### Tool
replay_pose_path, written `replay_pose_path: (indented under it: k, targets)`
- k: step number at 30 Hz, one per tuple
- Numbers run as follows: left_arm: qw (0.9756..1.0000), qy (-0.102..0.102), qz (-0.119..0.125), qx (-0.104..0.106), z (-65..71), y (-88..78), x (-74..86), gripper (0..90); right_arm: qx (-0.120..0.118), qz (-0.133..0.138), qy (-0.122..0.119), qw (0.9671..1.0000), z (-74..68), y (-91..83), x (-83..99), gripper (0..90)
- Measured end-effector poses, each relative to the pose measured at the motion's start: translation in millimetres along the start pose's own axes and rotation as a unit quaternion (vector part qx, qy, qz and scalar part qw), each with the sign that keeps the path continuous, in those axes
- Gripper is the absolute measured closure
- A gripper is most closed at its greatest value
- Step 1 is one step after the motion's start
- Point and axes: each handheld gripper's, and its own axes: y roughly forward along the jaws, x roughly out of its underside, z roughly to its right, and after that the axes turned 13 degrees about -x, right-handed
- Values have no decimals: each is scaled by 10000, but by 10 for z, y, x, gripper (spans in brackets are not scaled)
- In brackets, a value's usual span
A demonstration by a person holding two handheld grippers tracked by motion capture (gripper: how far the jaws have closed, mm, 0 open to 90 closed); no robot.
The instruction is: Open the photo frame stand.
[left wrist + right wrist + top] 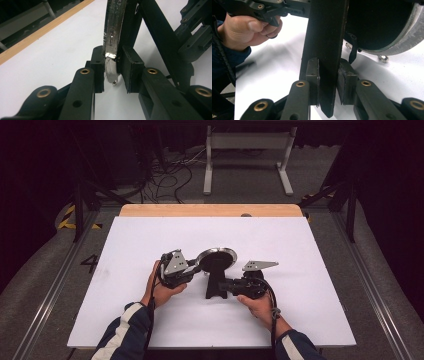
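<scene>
Round mirror [216, 256] with a silver rim, mounted on a black stand [216, 282], near the middle of the white table top [300, 320] – rim tilted, the stand's foot toward the person's side.

Left gripper [192, 265] at the mirror's left edge, held in the left hand [162, 287]. Jaws clamped on the silver rim [111, 50] – seen in the left gripper view with one black pad [98, 67] tight against the metal on one side and the other pad pressed on the dark back face. A small silver nut just below the rim's lower end.

Right gripper [227, 285] low on the stand from the right, held in the right hand [257, 305]. In the right gripper view, jaws grasping the flat black upright of the stand [327, 50], a pad [312, 75] on each side of it; mirror rim above and to the right, the left hand farther off at upper left.

Wooden table edge [210, 210] beyond the white top, cables on the floor [165, 180] behind
</scene>
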Motion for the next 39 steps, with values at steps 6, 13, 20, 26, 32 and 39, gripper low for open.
replay_pose_path:
  k: [6, 13, 20, 26, 32, 39]
  targets:
    - [9987, -241, 153, 427, -29, -30, 93, 716, -189, -141, 122, 9996, 11, 20, 48, 753]
    - [9987, -70, -123, 495, 24, 32, 104, 588, -206, -305, 8, 9993, -45, 43, 78, 766]
    - [9992, 2, -234, 332, 54, 108, 113, 668, -166, -321, -13, 9993, -67, 44, 85, 767]
    - [9994, 232, -266, 68, 89, 136, 97, 677, -209, -368, -92, 9991, -93, 33, 67, 784]
    - [9982, 508, -300, -118, 107, 154, 73, 684, -154, -380, -124, 9991, -91, 12, 56, 782]
    - [9972, 587, -294, -358, 123, 238, 64, 688, 203, -362, -155, 9990, -79, 12, 57, 776]
